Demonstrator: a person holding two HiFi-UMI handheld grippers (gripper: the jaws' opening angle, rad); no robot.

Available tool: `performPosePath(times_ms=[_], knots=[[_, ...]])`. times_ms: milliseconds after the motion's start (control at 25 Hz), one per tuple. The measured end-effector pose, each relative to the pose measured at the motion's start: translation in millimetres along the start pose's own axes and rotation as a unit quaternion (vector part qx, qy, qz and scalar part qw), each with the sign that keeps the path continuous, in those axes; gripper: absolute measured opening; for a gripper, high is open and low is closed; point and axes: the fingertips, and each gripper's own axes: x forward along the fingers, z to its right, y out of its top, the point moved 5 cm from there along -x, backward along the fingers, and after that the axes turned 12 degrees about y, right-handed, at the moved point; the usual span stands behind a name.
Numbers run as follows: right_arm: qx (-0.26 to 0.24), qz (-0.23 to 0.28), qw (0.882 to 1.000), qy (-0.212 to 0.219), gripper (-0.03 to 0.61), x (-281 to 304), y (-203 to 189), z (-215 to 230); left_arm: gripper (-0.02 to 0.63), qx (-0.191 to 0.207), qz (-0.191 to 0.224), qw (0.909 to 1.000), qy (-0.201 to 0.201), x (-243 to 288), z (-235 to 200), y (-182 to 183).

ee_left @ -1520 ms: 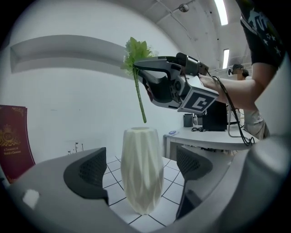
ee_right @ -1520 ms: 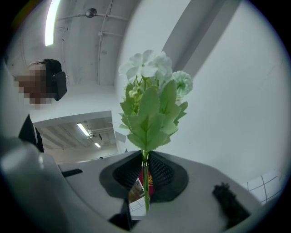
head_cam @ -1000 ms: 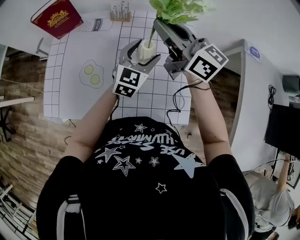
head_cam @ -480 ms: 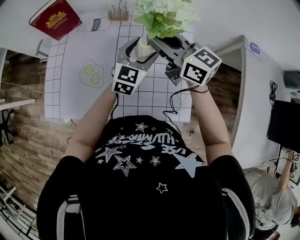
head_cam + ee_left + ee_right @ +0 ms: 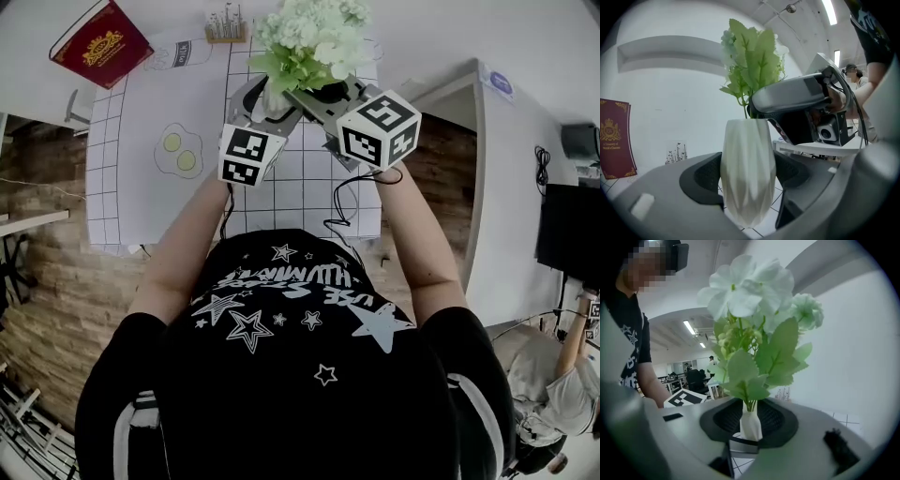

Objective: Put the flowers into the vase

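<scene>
- Desk (image 5: 141, 206): it carries a gridded mat. In the head view the work sits at 12 o'clock, just ahead of the person.
- Flowers (image 5: 750, 296): upright, blooms above the rim, already standing in the vase.
- Vase (image 5: 747, 178): white, faceted and upright. The left gripper (image 5: 265, 105) presses its fingers on both flanks. Maintain this clamp so the vase cannot tip.
- Stem (image 5: 751, 430): it stands between the fingers of the right gripper (image 5: 750, 418), which have just been opening and appear clear of it. Open fully, then withdraw toward 6 o'clock without brushing the leaves.
</scene>
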Motion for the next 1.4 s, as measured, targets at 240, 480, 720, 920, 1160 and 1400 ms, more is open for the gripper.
performPosePath(times_ms=[240, 480, 720, 920, 1160, 1400], knots=[[0.016, 0.005, 1.0, -0.022, 0.152, -5, -3, -7, 0.345, -0.011, 0.008, 0.9999, -0.005, 1, 0, -1], [0.029, 0.01, 0.999, -0.036, 0.159, -19, -14, -17, 0.345, -0.015, 0.012, 0.9998, -0.006, -1, 0, 0], [0.049, 0.016, 0.997, -0.05, 0.16, -29, -36, -29, 0.347, -0.01, 0.013, 0.9998, -0.009, -1, 0, -1], [0.06, 0.022, 0.996, -0.068, 0.16, -40, -44, -34, 0.348, 0.0, 0.008, 0.9997, -0.024, -1, 2, 0], [0.07, 0.026, 0.993, -0.091, 0.16, -47, -50, -40, 0.353, 0.012, 0.003, 0.9995, -0.029, -3, 1, -3], [0.079, 0.029, 0.989, -0.12, 0.159, -50, -51, -52, 0.456, -0.011, 0.009, 0.9987, -0.048, -11, -3, -2]])
